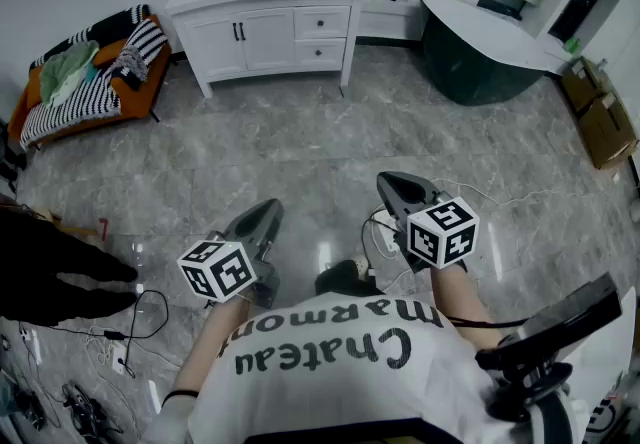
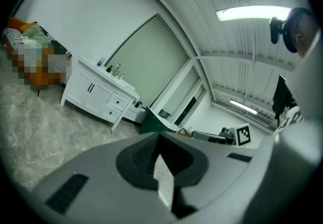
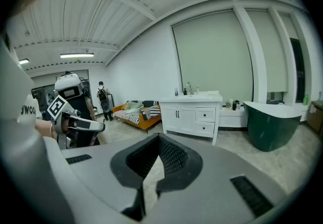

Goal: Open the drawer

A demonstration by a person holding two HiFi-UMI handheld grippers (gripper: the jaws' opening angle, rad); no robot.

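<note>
White boxy vanity (image 1: pixel 270 17), two rectangular drawers (image 1: pixel 321 23); glossy grey marbled floor (image 1: pixel 300 152)

The left hand-held gripper (image 1: pixel 266 216) and right hand-held gripper (image 1: pixel 392 185) point forward, slightly downward, jaws closed, empty.

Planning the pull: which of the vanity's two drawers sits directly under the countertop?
The upper drawer, right of the cabinet doors. The lower drawer sits directly beneath it.
</note>
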